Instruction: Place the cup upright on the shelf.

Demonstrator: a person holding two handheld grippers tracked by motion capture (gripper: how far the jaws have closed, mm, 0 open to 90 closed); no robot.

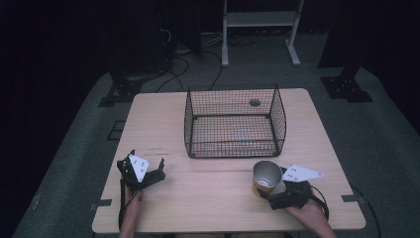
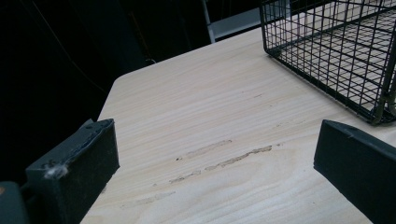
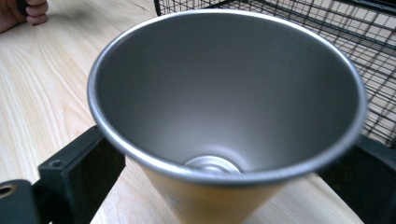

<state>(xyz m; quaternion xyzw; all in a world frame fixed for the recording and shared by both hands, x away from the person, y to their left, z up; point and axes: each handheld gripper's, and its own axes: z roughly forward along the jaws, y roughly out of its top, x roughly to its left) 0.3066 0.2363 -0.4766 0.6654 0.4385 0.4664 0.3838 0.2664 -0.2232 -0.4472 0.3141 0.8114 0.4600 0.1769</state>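
A metal cup (image 1: 266, 176) with an orange outside and a grey inside stands between the jaws of my right gripper (image 1: 265, 190) at the table's front right. In the right gripper view the cup (image 3: 224, 93) looms large, and both black jaws of the right gripper (image 3: 219, 186) press on its lower sides. My left gripper (image 1: 148, 159) rests at the front left, open, with bare wood between its jaws (image 2: 215, 158). A black wire basket (image 1: 230, 148) stands empty in the middle of the table, just beyond the cup.
The light wooden table (image 1: 208, 198) has a scuffed patch (image 2: 219, 158) in front of the left gripper. The basket's corner (image 2: 336, 51) lies to that gripper's upper right. Cables and a white frame (image 1: 260, 20) sit on the floor behind the table.
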